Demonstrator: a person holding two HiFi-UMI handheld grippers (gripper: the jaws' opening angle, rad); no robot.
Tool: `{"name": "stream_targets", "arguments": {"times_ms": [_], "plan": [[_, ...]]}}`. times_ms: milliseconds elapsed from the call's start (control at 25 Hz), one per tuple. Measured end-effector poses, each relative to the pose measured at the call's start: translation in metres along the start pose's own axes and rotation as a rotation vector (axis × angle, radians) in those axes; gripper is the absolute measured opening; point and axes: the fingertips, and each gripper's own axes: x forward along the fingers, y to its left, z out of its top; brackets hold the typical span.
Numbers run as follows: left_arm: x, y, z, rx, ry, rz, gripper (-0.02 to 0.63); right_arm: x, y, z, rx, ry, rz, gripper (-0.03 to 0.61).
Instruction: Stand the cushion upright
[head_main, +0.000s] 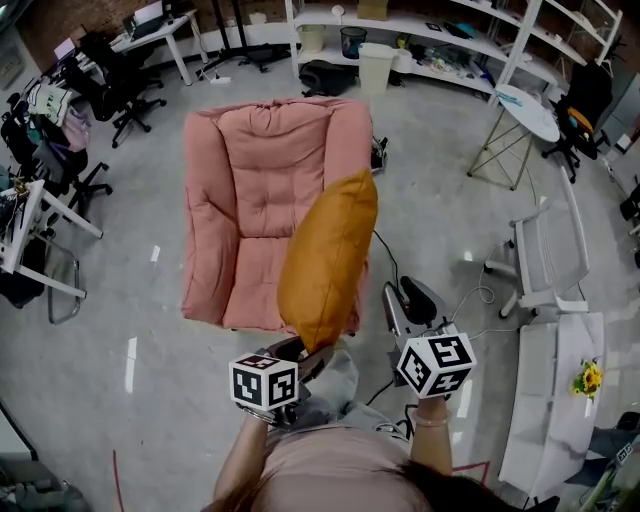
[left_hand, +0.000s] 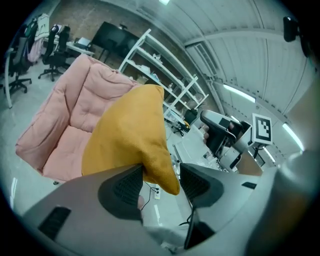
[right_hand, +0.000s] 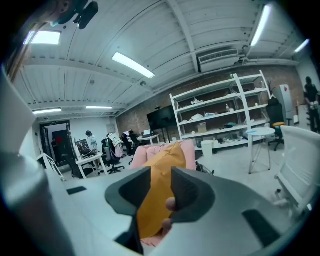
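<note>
At the front of the pink chair (head_main: 255, 170), the orange cushion (head_main: 330, 255) stands on end, tall and narrow. It leans a little, its top corner toward the chair's right arm and its bottom corner down by the left gripper (head_main: 312, 352). In the left gripper view the jaws are spread wide. The cushion's bottom corner hangs between them, brushing one pad and clear of the other, so nothing is pinched. The right gripper (head_main: 405, 300) sits just beside the cushion's lower right edge and apart from it. Its jaws are partly spread, and the cushion shows only through the gap, farther off. Whether the bottom corner rests on the seat, on the arm or on nothing cannot be told from these views. The task looks close to done, since the cushion is up on its edge rather than lying flat. It is tilted, though, and sits at the front of the chair. What is probably left is to check that it stands unsupported, or to nudge it against the chair so it stays upright.
</note>
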Motion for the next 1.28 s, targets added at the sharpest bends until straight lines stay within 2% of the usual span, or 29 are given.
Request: {"name": "stream_targets", "arguments": {"times_ms": [120, 400, 520, 960, 1280], "plan": [[0.006, -0.003, 0.003, 0.017, 0.03, 0.006, 0.233, 0.012, -0.016, 0.007, -0.011, 0.007, 0.011, 0.133], [0.007, 0.01, 0.011, -0.039, 0.047, 0.056, 0.183, 0.048, -0.037, 0.022, -0.05, 0.048, 0.067, 0.16], [0.007, 0.013, 0.012, -0.067, 0.051, 0.072, 0.179, 0.065, -0.043, 0.03, -0.073, 0.059, 0.099, 0.172], [-0.005, 0.029, 0.012, -0.163, 0.018, 0.176, 0.143, 0.125, -0.035, 0.049, -0.158, 0.113, 0.22, 0.204], [-0.001, 0.029, 0.009, -0.176, 0.019, 0.215, 0.114, 0.157, -0.039, 0.057, -0.18, 0.139, 0.271, 0.229]]}}
